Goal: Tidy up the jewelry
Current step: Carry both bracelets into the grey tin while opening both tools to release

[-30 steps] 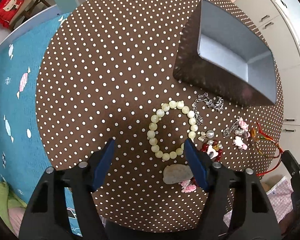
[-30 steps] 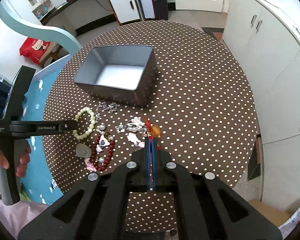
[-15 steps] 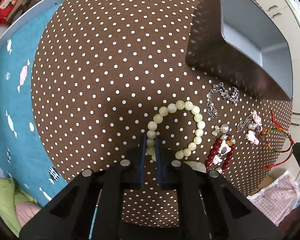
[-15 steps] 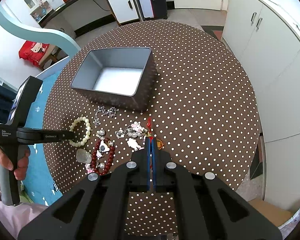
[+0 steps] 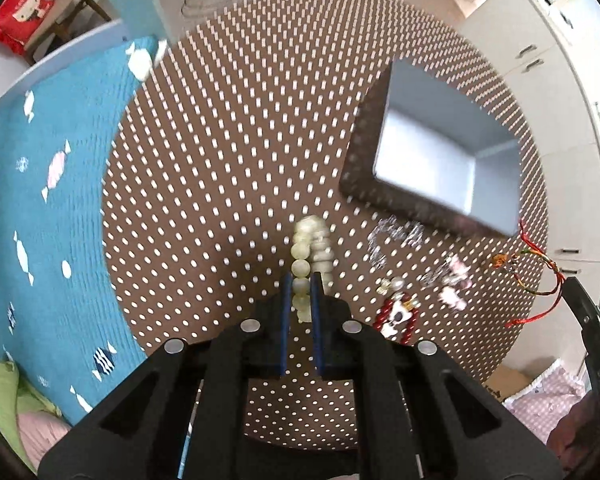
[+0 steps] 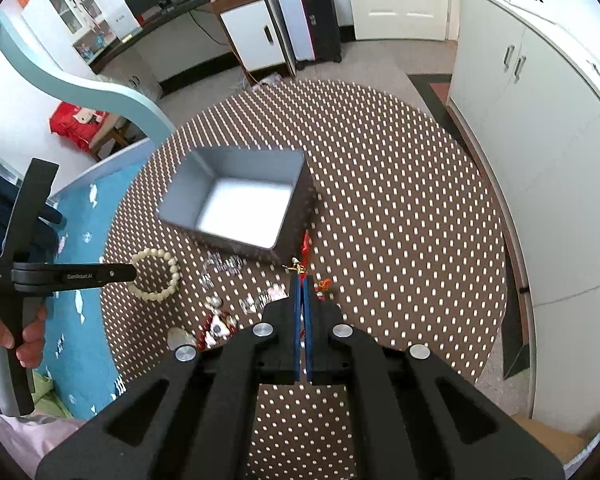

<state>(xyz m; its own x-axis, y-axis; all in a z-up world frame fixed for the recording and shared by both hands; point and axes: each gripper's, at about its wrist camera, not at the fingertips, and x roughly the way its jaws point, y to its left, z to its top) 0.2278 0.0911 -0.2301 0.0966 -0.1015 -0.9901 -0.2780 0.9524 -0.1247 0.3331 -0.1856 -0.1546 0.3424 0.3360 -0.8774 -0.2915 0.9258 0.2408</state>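
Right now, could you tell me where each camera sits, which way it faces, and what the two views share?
Left wrist: rides the left gripper, facing forward and down at the dotted table; its fingers pinch the pale bead bracelet.
Right wrist: rides the right gripper, facing across the table toward the room; its fingers pinch the red cord, and the person's left hand shows.
Shared: the gray box, both bracelets and the table.

Left gripper [image 6: 134, 273] arm reads "GenRobot.AI".
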